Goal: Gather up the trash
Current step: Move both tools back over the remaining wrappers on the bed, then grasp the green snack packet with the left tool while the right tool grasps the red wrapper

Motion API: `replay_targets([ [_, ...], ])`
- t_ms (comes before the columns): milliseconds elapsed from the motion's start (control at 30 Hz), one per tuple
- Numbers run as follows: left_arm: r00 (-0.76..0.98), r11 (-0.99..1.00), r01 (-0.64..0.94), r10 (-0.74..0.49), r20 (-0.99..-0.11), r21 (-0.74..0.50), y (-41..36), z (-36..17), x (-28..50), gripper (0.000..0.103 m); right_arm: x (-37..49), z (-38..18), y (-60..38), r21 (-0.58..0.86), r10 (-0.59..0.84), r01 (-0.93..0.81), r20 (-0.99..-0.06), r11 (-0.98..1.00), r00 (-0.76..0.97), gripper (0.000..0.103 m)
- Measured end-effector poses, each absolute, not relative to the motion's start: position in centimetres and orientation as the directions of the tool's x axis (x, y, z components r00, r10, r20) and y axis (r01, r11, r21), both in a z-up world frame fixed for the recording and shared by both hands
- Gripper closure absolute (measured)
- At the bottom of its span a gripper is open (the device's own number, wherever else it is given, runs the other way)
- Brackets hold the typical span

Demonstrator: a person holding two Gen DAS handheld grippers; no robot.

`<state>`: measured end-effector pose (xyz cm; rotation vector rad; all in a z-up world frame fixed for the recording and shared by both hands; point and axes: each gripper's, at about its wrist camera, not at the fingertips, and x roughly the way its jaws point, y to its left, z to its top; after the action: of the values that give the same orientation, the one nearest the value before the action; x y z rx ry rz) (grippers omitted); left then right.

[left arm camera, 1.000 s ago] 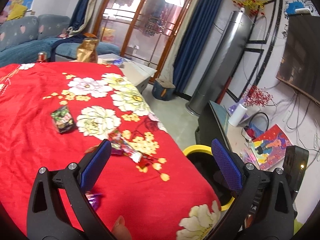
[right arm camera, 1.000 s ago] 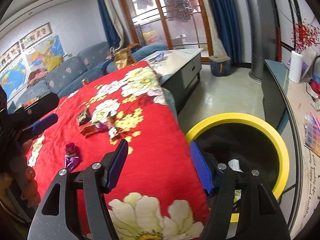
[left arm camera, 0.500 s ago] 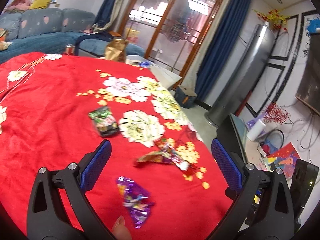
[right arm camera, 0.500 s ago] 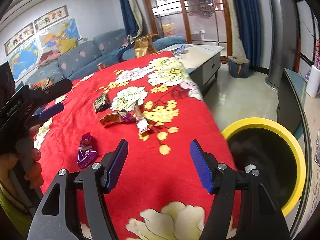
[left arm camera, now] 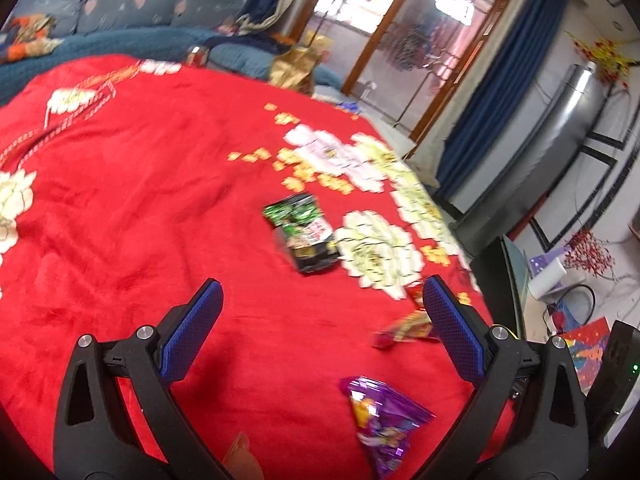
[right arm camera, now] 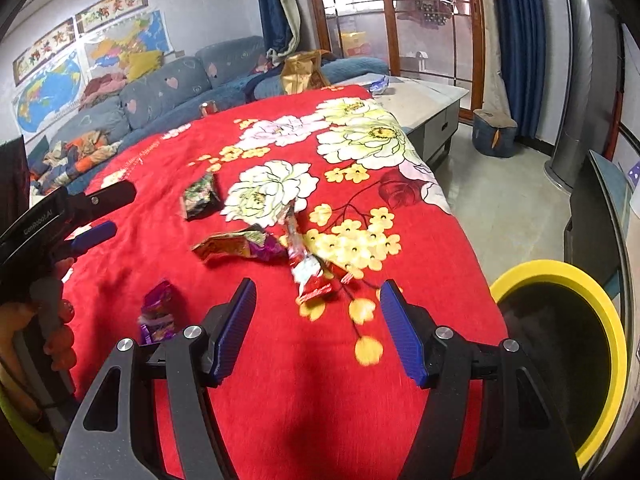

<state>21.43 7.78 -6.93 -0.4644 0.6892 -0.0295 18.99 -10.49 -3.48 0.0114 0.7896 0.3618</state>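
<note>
Compared with a second ago, we see both views swung from the yellow-rimmed bin (right arm camera: pixel 560 276) toward the red blanket (left arm camera: pixel 120 200). Left gripper (left arm camera: pixel 320 320) and right gripper (right arm camera: pixel 318 320) gape empty; the purple wrapper (left arm camera: pixel 380 416), green-black packet (left arm camera: pixel 306 236) and red wrappers (right arm camera: pixel 308 276) lie scattered there.

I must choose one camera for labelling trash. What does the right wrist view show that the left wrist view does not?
Only the right wrist view shows the yellow-rimmed bin and the left tongs from outside.

Only the left wrist view shows the paper roll.

Both show the red blanket, green-black packet, purple wrapper and red-gold wrappers. Each view's own tongs are open and empty.
</note>
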Motion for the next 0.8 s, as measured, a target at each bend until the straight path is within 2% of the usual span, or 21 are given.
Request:
replay_targets([
  [100, 0.758, 0.885, -0.150, -0.184, -0.626, -0.441, 8.4, -7.9, 22.5, 0.017, 20.2, -4.0, -10.2, 0.146, 0.323, -0.316, -0.707, 0.937, 0.629, 0.041],
  [200, 0.742, 0.868, -0.170, -0.199, -0.640, -0.466, 9.0, -8.7, 23.6, 0.030, 21.2, -4.6, -9.9, 0.151, 0.326, -0.321, -0.721, 0.935, 0.612, 0.042],
  [333, 0.727, 0.841, -0.172, -0.243, -0.643, -0.513, 9.2, -9.7, 25.0, 0.033, 22.1, -5.6, -9.3, 0.152, 0.333, -0.337, -0.742, 0.929, 0.582, 0.048],
  [467, 0.712, 0.827, -0.179, -0.266, -0.650, -0.534, 9.2, -10.4, 26.2, 0.042, 22.3, -6.6, -9.1, 0.160, 0.334, -0.336, -0.756, 0.928, 0.563, 0.060],
  [500, 0.710, 0.823, -0.182, -0.269, -0.651, -0.538, 9.2, -10.5, 26.5, 0.042, 22.1, -6.7, -9.2, 0.163, 0.335, -0.335, -0.755, 0.928, 0.564, 0.062],
  [567, 0.711, 0.816, -0.186, -0.273, -0.648, -0.547, 9.2, -10.6, 26.9, 0.043, 21.9, -6.7, -9.4, 0.170, 0.340, -0.332, -0.752, 0.928, 0.565, 0.074],
  [667, 0.709, 0.806, -0.195, -0.278, -0.648, -0.559, 9.3, -10.7, 27.7, 0.047, 21.4, -6.7, -9.8, 0.184, 0.350, -0.331, -0.749, 0.926, 0.562, 0.080],
  [733, 0.706, 0.800, -0.203, -0.280, -0.650, -0.565, 9.3, -10.9, 28.2, 0.054, 21.0, -6.6, -10.0, 0.190, 0.354, -0.329, -0.746, 0.925, 0.564, 0.082],
  [800, 0.701, 0.795, -0.211, -0.283, -0.655, -0.569, 9.3, -11.2, 28.7, 0.066, 20.6, -6.6, -10.3, 0.199, 0.358, -0.325, -0.744, 0.925, 0.564, 0.083],
])
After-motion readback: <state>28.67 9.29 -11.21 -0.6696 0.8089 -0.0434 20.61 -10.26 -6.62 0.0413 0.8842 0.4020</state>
